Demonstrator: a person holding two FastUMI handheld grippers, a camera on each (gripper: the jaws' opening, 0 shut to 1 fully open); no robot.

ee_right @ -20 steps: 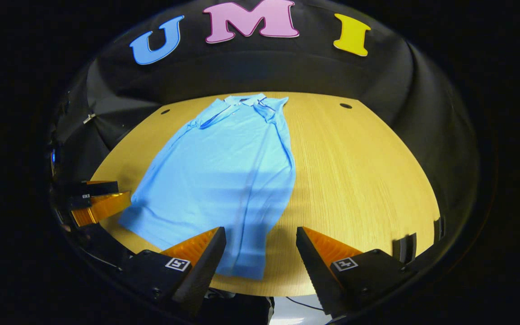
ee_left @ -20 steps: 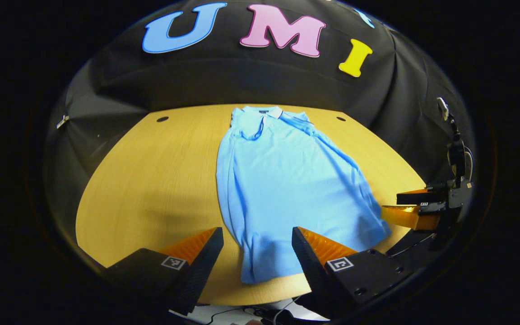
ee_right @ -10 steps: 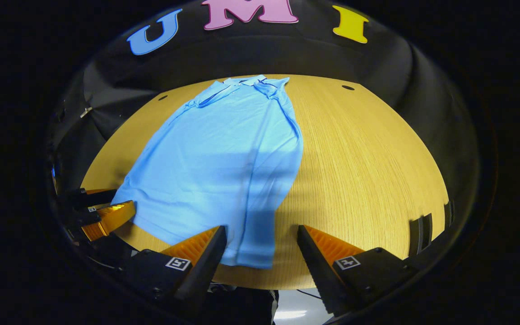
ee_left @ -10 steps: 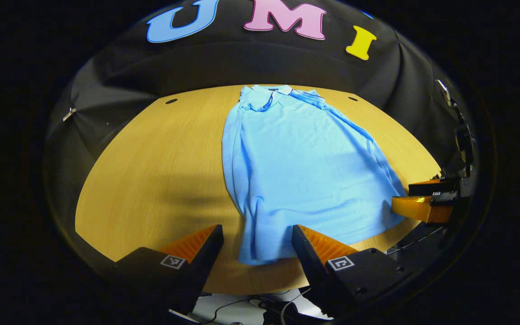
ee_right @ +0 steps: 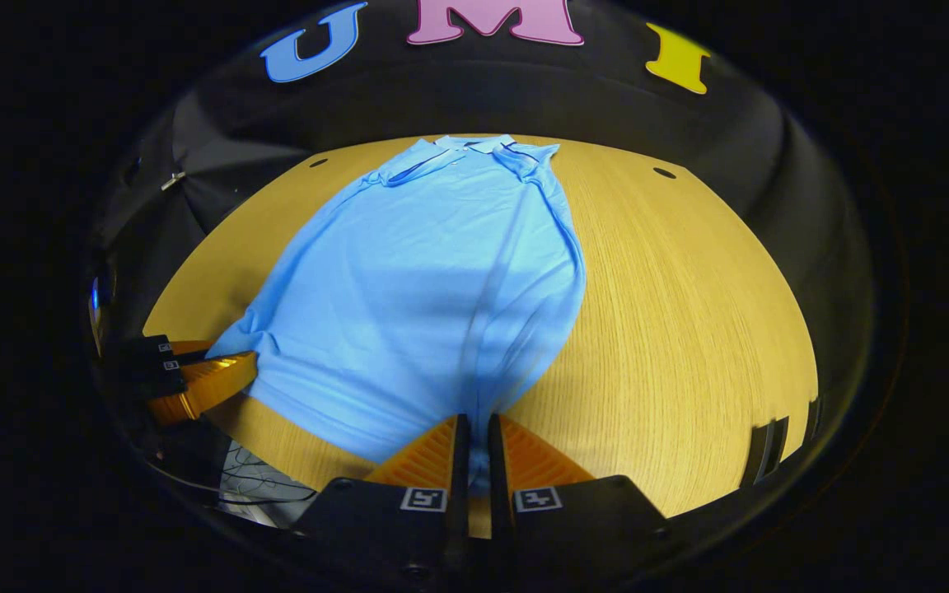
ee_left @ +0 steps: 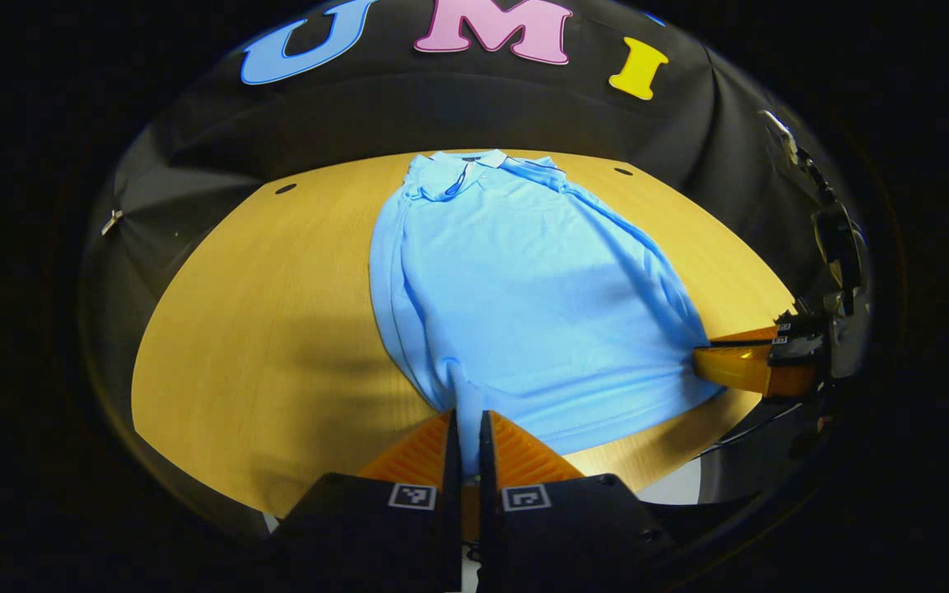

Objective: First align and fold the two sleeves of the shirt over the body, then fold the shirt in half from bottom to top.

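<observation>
Both grippers, open half a second ago, now clamp the shirt (ee_left: 516, 305) hem | left gripper (ee_left: 466, 424) near-left corner, right gripper (ee_right: 472, 428) near-right corner | shirt flat on table (ee_left: 260, 329), collar far, sleeves folded | bottom-to-top fold starting

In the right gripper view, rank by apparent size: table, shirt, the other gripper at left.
1. Table
2. Shirt
3. Left gripper, smallest; it sits at the fisheye's edge, so its look is distorted.
</observation>
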